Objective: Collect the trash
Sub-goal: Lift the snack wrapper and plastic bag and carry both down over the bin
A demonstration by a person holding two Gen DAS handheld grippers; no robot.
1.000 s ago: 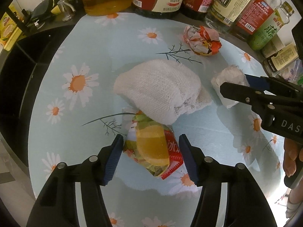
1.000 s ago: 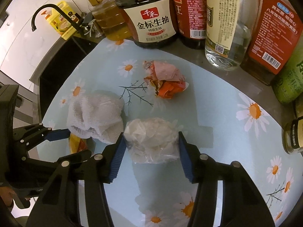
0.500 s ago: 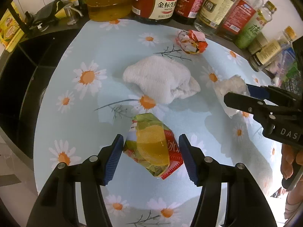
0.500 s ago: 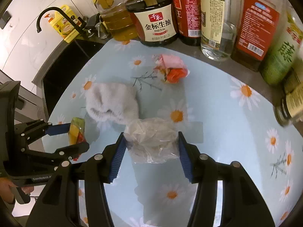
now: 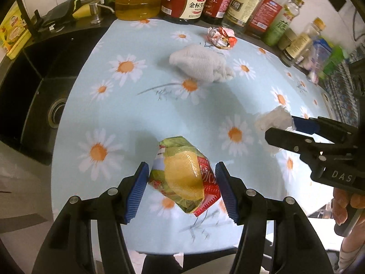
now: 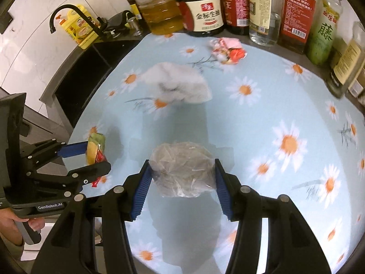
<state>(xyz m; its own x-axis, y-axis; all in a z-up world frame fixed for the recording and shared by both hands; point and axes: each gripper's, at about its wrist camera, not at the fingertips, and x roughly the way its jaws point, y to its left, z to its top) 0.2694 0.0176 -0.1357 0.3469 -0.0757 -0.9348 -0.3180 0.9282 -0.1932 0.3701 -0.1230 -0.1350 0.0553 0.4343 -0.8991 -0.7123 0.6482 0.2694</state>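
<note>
Covering the counter well below both grippers, the daisy-print cloth point(image 5: 114, 114) now looks farther off than a second ago, so both catches have been lifted clear. The left gripper point(image 5: 181, 187) clamps a yellow-green snack wrapper point(image 5: 184, 175); the right gripper point(image 6: 181, 182) clamps a crumpled clear plastic wad point(image 6: 182, 169). Ahead of both, a white rag point(image 5: 200, 66) and a red crumpled wrapper point(image 5: 221, 37) remain uncollected.

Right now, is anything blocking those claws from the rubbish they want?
No. The left gripper is shut on the yellow snack wrapper, and the right gripper on the crumpled clear plastic. A red crumpled wrapper remains beyond the white cloth. No bin is visible.
</note>
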